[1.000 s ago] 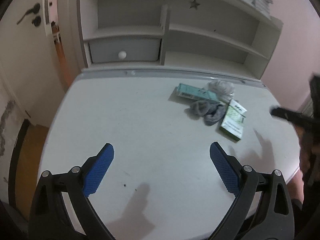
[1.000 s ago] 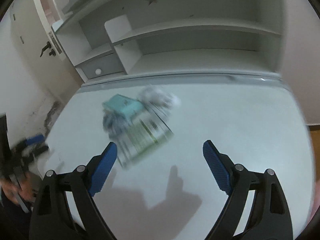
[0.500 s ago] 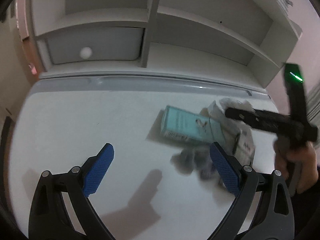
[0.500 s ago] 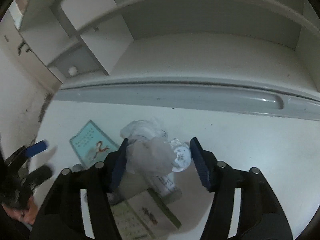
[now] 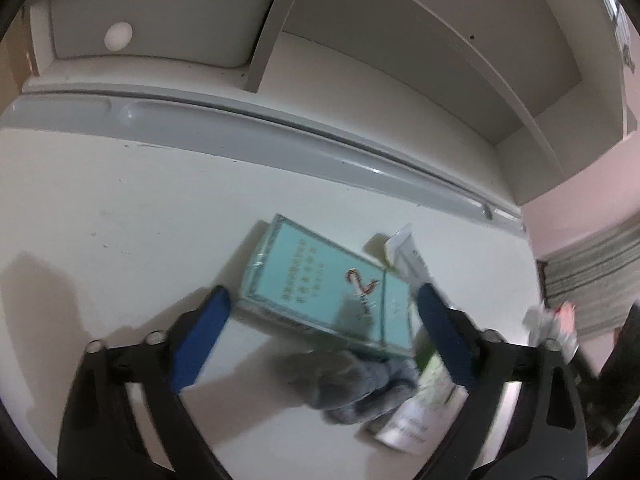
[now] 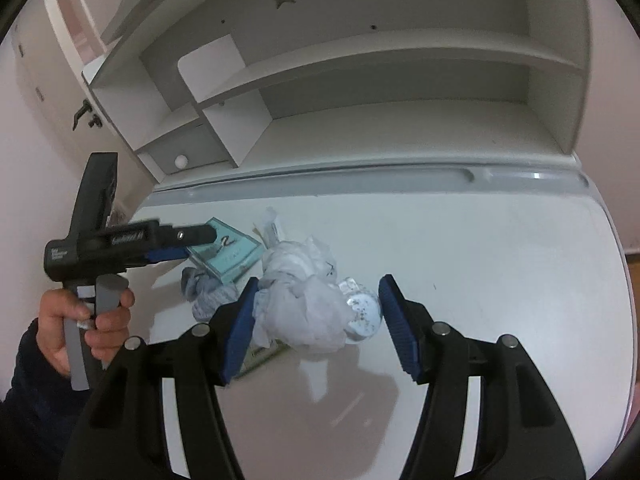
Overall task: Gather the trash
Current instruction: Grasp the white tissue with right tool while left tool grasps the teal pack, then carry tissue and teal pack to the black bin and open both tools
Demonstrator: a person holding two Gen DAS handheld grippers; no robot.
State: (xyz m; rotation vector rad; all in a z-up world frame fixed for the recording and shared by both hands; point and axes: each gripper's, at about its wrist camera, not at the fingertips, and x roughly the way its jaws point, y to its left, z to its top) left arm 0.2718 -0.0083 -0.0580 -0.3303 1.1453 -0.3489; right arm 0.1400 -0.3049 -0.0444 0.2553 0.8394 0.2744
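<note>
A teal box (image 5: 320, 292) lies flat on the white desk (image 5: 100, 220) between the fingers of my left gripper (image 5: 323, 294). Its jaws are closing, and a thin gap still shows on each side of the box. In the right wrist view the same left gripper (image 6: 200, 244) reaches over the teal box (image 6: 230, 254). My right gripper (image 6: 318, 282) is shut on a crumpled white plastic wad (image 6: 304, 300) and holds it above the desk (image 6: 480, 260); the wad's shadow falls below it. A grey cloth (image 5: 360, 380) and a green-and-white packet (image 5: 420, 408) lie beside the box.
A white shelf unit (image 6: 360, 128) with a small knobbed drawer (image 5: 118, 36) stands along the desk's back edge behind a grey rail (image 5: 280, 128). A white tube (image 5: 408, 256) lies behind the teal box. A person's hand (image 6: 80, 320) holds the left gripper's handle.
My left gripper has come down over the teal box and its jaws have narrowed around it. My right gripper has shut on the white wad and drawn it back from the pile.
</note>
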